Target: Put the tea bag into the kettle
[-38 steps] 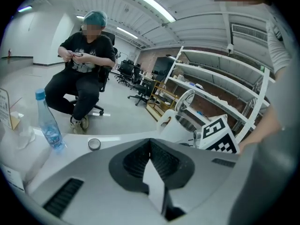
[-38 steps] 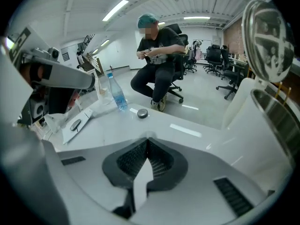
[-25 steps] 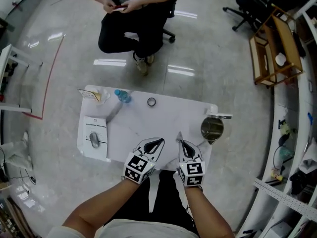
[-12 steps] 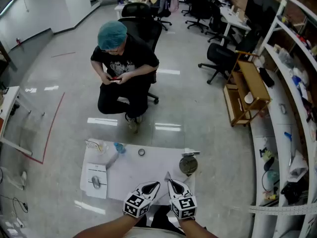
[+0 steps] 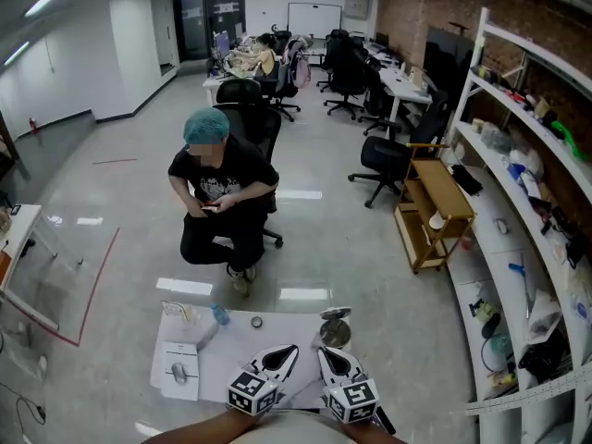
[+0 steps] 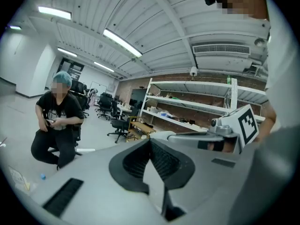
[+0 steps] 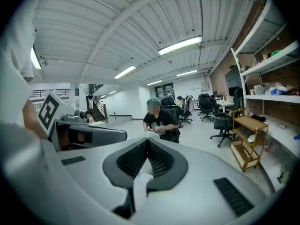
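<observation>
The steel kettle [image 5: 335,330] stands at the far right corner of the white table [image 5: 277,340], its lid [image 5: 335,313] swung up. Both grippers hang side by side over the table's near edge, well short of the kettle. My left gripper [image 5: 289,351] [image 6: 150,142] has its jaws shut with nothing between them. My right gripper [image 5: 324,351] [image 7: 147,142] is shut too; a small pale bit shows at its tip and I cannot tell what it is. I cannot make out a tea bag. Each gripper view looks out level across the room, not at the table.
On the table's far left are a small clear packet [image 5: 181,312], a blue-capped bottle [image 5: 220,314] and a ring [image 5: 256,322]; a flat white device [image 5: 179,373] lies at the near left. A person [image 5: 220,188] sits on a chair just beyond the table. A wooden cart [image 5: 430,213] and shelves [image 5: 518,202] stand at the right.
Both grippers have risen together, staying shut. The head view has lifted from the tabletop to the whole room, so the table and kettle now look smaller and lower.
</observation>
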`<state>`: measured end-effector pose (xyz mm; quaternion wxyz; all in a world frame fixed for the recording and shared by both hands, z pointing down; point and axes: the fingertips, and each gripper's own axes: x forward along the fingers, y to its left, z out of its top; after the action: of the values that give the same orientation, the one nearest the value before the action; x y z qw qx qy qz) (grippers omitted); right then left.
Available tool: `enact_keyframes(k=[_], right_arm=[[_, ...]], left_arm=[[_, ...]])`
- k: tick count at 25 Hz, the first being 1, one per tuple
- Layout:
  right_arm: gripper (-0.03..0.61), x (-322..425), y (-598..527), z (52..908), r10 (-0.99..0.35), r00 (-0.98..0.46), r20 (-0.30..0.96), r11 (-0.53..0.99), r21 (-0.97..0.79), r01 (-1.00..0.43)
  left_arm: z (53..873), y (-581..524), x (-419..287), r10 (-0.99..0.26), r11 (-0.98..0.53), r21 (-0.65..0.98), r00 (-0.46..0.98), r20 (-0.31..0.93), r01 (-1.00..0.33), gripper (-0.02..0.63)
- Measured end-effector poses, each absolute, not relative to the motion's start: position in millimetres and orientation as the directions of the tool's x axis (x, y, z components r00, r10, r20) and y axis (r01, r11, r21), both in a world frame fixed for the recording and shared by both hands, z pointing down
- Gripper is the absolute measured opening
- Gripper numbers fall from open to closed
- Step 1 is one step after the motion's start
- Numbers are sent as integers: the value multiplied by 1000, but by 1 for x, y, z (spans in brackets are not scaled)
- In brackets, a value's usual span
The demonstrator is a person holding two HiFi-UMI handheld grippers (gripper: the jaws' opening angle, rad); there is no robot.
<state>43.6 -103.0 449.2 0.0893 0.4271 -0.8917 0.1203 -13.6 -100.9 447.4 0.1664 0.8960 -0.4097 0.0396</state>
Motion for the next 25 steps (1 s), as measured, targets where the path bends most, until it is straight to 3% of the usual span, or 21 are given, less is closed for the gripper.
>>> enact_keyframes(k=[17,25], right_arm=[[9,98,-96,432,-758,-607,239,601,-105,-792],[9,132,-82,447,-807,-527,266,509,-140,-849]], left_arm=[[430,-94,41,-713,-645,219,680,174,-732,9],[449,-85,78,-620,-714,252,757,206,-653,9]])
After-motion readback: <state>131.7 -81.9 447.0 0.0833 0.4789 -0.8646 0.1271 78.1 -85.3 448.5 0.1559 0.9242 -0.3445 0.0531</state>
